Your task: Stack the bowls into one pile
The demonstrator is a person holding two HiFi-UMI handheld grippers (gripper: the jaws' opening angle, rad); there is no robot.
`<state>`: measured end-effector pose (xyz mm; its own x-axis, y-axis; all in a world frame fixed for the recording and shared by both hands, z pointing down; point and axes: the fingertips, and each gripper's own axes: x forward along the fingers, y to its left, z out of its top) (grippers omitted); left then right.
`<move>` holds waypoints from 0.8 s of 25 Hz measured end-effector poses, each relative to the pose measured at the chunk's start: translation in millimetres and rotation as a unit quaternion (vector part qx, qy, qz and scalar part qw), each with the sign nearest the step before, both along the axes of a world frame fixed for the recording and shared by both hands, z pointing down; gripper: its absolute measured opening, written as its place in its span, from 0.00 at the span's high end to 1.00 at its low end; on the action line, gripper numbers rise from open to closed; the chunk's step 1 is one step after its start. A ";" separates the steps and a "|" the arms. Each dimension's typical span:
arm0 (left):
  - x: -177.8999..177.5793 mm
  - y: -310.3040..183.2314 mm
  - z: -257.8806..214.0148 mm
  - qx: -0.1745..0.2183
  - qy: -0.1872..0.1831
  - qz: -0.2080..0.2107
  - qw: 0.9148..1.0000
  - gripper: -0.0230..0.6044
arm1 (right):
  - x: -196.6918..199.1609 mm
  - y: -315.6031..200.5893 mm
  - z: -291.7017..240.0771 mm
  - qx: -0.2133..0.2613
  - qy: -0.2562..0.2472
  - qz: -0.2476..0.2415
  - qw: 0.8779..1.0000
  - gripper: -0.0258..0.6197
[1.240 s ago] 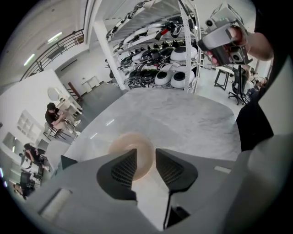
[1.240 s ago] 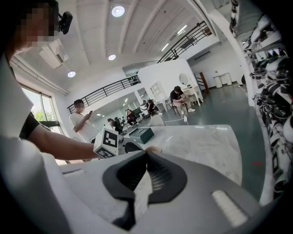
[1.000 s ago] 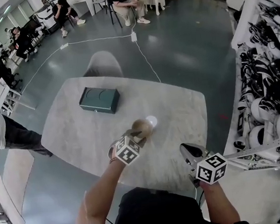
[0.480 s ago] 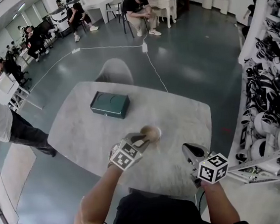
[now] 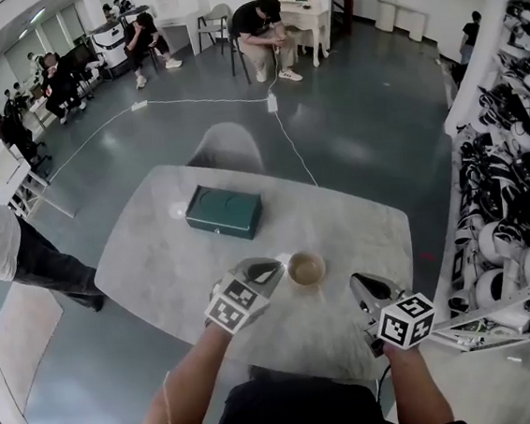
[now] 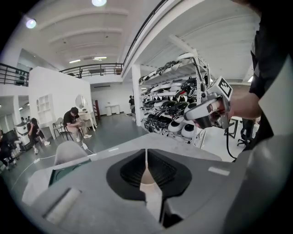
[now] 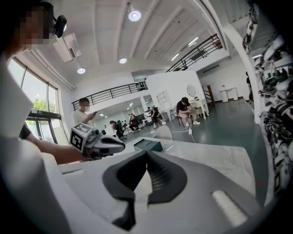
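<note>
Lifted clear and left of the stacked bowls point(image 5: 306, 269), the left gripper point(image 5: 264, 271) has just been closing on nothing. The right gripper point(image 5: 365, 286) is clenched, empty. The bowls sit near-centre on the marble table point(image 5: 157, 255), with a green box point(image 5: 224, 211) farther left and shelves point(image 5: 515, 171) right.

Under the brown bowl point(image 5: 306, 269) only a white sliver point(image 5: 284, 259) shows, perhaps a second bowl; how many are nested cannot be told. The shelf rack point(image 5: 499, 291) runs off the right edge.

The bowl point(image 5: 306, 269) is tan, the box point(image 5: 224, 211) dark green (table point(image 5: 157, 255) mottled grey).
</note>
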<state>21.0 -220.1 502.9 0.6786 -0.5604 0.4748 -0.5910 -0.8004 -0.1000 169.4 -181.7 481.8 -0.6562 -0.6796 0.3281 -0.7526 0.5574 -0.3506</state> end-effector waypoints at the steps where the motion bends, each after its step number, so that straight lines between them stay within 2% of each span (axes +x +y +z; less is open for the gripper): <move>1: -11.9 -0.7 -4.2 0.003 0.009 -0.002 1.000 0.93 | -10.2 -0.5 -2.1 0.001 0.002 0.003 1.000 0.96; 8: -98.8 -5.7 -35.6 0.004 0.084 -0.042 0.996 0.95 | -78.1 -1.3 -17.3 0.016 0.015 0.016 1.000 0.96; 14: -166.5 -2.0 -68.5 0.007 0.179 -0.078 0.981 0.95 | -130.9 2.2 -34.1 0.025 0.019 0.034 0.999 0.96; 20: -185.6 10.3 -85.3 0.035 0.194 -0.076 0.977 0.95 | -150.9 3.9 -51.4 0.050 0.020 0.044 0.998 0.96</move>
